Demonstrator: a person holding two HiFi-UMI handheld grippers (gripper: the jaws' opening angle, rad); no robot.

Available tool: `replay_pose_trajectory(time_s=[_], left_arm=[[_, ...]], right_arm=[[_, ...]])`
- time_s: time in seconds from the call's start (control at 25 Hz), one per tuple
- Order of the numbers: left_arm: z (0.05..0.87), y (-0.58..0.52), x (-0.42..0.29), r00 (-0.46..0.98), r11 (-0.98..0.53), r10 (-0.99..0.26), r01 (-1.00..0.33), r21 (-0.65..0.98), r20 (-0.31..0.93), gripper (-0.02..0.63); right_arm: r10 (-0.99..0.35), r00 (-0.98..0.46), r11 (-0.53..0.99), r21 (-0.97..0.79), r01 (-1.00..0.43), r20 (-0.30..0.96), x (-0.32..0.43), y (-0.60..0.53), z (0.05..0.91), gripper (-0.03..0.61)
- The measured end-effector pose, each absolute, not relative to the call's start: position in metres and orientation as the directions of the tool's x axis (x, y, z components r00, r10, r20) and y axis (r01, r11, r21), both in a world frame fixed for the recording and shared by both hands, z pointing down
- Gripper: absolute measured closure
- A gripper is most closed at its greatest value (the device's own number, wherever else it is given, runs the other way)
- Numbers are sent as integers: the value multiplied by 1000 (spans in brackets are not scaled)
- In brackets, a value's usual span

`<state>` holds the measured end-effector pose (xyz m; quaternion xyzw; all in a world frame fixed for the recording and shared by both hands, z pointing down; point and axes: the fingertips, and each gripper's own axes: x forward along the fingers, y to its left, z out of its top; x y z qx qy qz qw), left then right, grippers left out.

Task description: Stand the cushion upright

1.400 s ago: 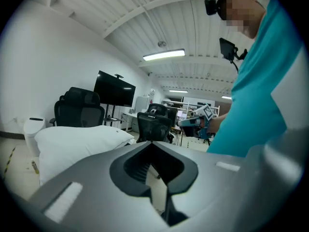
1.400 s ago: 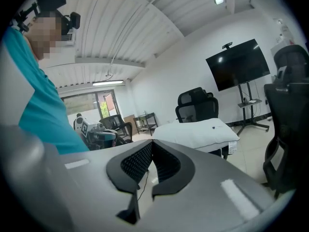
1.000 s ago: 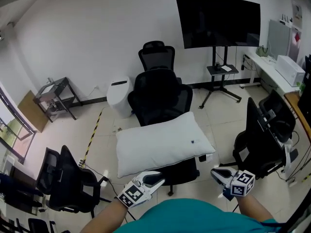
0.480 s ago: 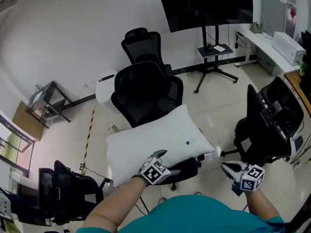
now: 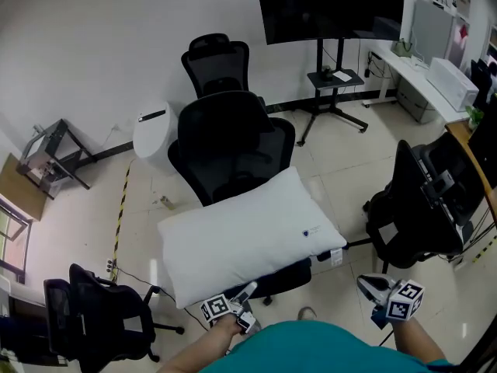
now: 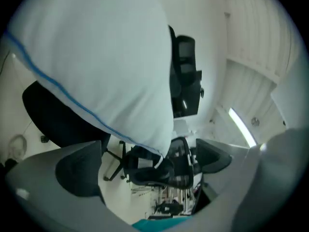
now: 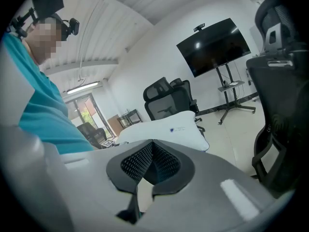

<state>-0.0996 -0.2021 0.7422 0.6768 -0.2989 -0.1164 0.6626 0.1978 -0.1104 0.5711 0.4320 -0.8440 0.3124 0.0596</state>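
Observation:
A white cushion [image 5: 245, 235] with blue piping lies flat on the seat of a black office chair [image 5: 233, 142] in the head view. My left gripper [image 5: 237, 308] sits low at the cushion's near edge, rolled onto its side. In the left gripper view its jaws are opening and stand wide apart around the gap [image 6: 145, 163]. The cushion [image 6: 96, 62] hangs close ahead with its corner reaching toward that gap, and neither pad presses on it. My right gripper [image 5: 379, 290] hovers off the cushion's right corner, shut on nothing [image 7: 152, 151]; the cushion [image 7: 169, 129] lies beyond it.
Another black chair [image 5: 423, 208] stands close on the right, one more [image 5: 93, 321] at the lower left, a fourth [image 5: 217, 61] behind. A white round bin [image 5: 151, 127], a TV stand [image 5: 330, 80], a desk [image 5: 435, 80] and a metal rack [image 5: 50, 150] line the walls.
My left gripper came off the cushion's front edge, dropped lower, rolled over and its jaws spread apart. The right gripper shifted slightly. The cushion stayed flat.

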Motion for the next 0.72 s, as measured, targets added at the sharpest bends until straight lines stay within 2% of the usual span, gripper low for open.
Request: replay_pose_trajectory(time_s=[0.12,0.28,0.52,0.6,0.68,0.72], left_arm=[[766,-223,-123,715,68,-675,-182,981,179,11],[782,-257,-114,669,23,-729,-187,982,145,9],[826,-276,-115,633,49,-738,-293,955,232,13],[830,-281,-118,617,29,-754,-310,950,225,19],[823,-291,-124,598,-34,-781,-329,944,181,49],[819,-295,-128,590,-69,-793,-335,940,152,95]], right_arm=[[-650,-634,433,-481,-762,419,187,-111,573,575],[-609,-639,430,-482,-764,470,184,-111,580,575],[-590,-632,399,-498,-770,503,196,-109,593,575],[-580,-632,395,-501,-770,515,198,-105,596,575],[-574,-626,386,-500,-775,528,201,-101,598,575],[-572,-623,381,-499,-778,534,204,-99,599,575]])
